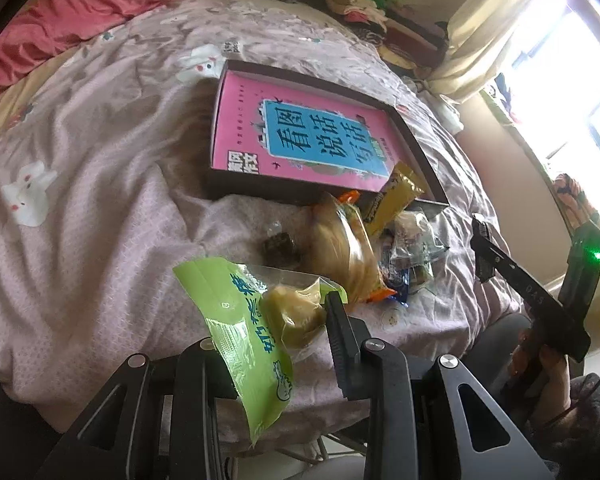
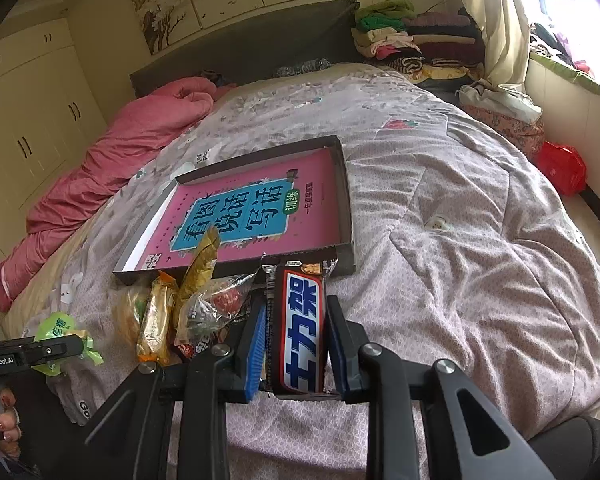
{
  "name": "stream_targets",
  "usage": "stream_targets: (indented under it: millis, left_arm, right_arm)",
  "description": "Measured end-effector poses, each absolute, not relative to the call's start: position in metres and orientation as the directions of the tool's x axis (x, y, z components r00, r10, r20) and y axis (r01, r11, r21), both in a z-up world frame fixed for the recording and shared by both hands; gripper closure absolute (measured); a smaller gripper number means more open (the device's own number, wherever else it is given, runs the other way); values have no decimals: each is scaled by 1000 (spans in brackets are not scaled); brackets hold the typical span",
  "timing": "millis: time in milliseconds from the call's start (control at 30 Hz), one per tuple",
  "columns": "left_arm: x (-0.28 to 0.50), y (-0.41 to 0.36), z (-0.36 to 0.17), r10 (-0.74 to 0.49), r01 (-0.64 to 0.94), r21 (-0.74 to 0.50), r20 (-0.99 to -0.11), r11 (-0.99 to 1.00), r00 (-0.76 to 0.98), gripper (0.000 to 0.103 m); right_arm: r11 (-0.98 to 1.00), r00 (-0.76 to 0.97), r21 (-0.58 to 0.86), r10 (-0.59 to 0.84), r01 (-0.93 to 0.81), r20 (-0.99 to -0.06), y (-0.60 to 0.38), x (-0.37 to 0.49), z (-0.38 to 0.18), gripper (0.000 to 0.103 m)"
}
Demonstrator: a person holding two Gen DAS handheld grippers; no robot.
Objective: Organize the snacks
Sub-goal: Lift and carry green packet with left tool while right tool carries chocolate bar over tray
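My left gripper (image 1: 276,328) is shut on a green snack packet (image 1: 240,320) with a pale pastry inside, held above the quilt. My right gripper (image 2: 296,328) is shut on a brown chocolate bar (image 2: 302,328) with blue and white lettering, just in front of the shallow dark box (image 2: 346,200). That box (image 1: 412,136) lies on the bed with a pink book (image 1: 300,136) inside. A pile of loose snacks (image 1: 364,248) sits at the box's near edge: a yellow wrapper, clear bags and a dark round piece (image 1: 278,246). The same pile (image 2: 188,308) shows left of the bar.
A lilac quilt (image 2: 460,240) covers the bed, with a pink duvet (image 2: 120,152) at the left. Folded clothes (image 2: 412,40) are stacked by the headboard. A window and curtain (image 2: 508,20) stand at the right, wardrobes (image 2: 32,100) at the left.
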State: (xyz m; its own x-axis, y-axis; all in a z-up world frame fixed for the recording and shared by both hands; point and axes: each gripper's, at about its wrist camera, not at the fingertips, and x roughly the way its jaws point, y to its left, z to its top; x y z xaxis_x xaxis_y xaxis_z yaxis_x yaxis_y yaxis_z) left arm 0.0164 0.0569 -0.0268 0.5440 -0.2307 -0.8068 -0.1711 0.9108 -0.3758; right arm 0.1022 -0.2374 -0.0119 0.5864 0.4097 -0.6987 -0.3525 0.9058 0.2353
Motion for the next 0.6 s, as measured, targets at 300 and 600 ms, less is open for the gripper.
stream_targets:
  millis: [300,600]
  left_arm:
    - [24,61,-4,-193,-155,-355,-767,922,612,69]
    - [39,63,8,-186,-155,-365,-741,918,646,69]
  right_arm:
    - [904,618,216,411,-368,-670,-237,99,-2,75]
    - [896,636,198,424,-397,-645,-231,97,6,75]
